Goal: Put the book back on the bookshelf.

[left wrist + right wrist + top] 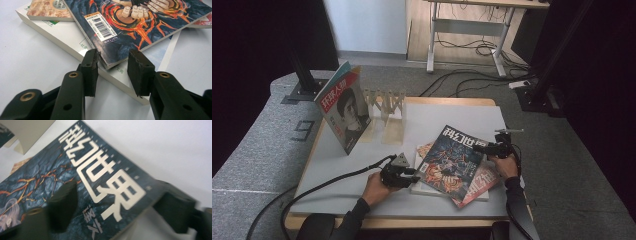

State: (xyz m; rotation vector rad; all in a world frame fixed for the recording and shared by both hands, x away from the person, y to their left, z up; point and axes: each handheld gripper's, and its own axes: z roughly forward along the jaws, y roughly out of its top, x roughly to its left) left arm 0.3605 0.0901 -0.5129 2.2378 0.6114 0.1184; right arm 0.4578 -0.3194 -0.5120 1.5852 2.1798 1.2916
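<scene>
Lifting the top magazine off the pile looks like the step in hand: the dark-covered magazine [451, 158] lies slantwise on a small stack near the front of the surface [327, 170], over a white book [62, 40] and a reddish magazine [479, 186], and both claws are at its edges. The left claw [411, 175] is spread, its jaws set either side of the magazine's near corner by the barcode, one jaw touching the edge, nothing pinched yet. The right claw [486, 148] is at the far edge by the title; in the right gripper view one jaw sits over the cover and the other beyond the edge, but the blur leaves me unable to tell whether it grips. Farther back, another magazine [344, 107] stands upright against a wooden rack [384, 102], likely where this one is bound. Next, I judge, the left claw must close on the corner without catching the white book beneath, then both must raise it level.
</scene>
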